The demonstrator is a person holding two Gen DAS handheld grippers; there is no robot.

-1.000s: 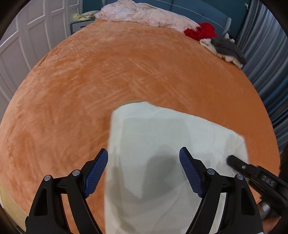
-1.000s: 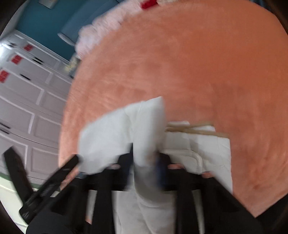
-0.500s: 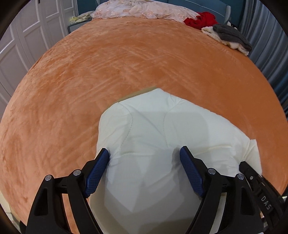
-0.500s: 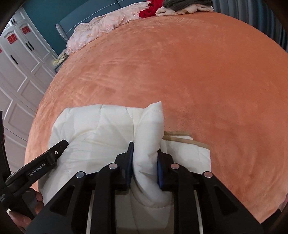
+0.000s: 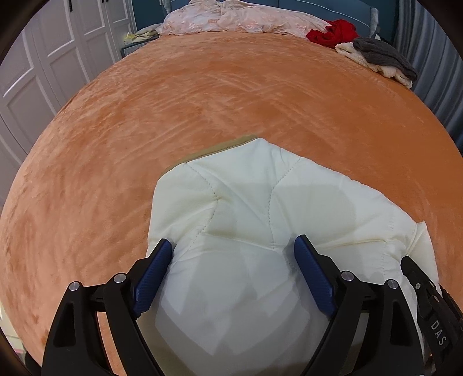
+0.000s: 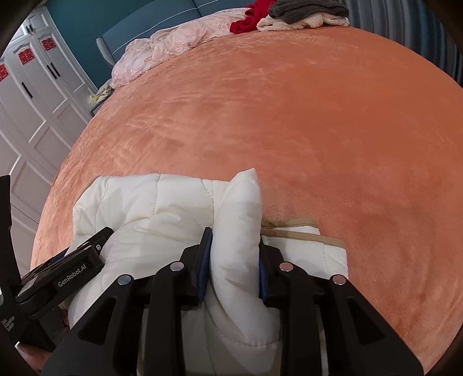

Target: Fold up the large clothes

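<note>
A white padded jacket [image 5: 260,202] with tan trim [image 6: 301,228] lies bunched on the orange bedcover [image 5: 202,101]. My left gripper [image 5: 233,241] points down over its near part. Its jaws are wide and still opening, and the jacket's bulk swells between the blue pads [image 5: 153,269]. My right gripper [image 6: 234,235] holds an upright puffy fold of the jacket [image 6: 150,202]. Its jaws are opening, but the pads still touch both sides of the fold. Each gripper's black body shows at the edge of the other view, the left gripper [image 6: 81,257] and the right gripper [image 5: 428,303].
At the bed's far end lie pink bedding [image 5: 240,20], a red garment [image 5: 332,30] and a grey and cream pile [image 5: 379,55]. White wardrobe doors [image 5: 43,57] stand to the left, a grey curtain [image 5: 434,72] to the right. Bare orange cover stretches beyond the jacket.
Both grippers came down and the hanging jacket settled onto the bed in a folded heap. The right jaws widened a little around the fold.
</note>
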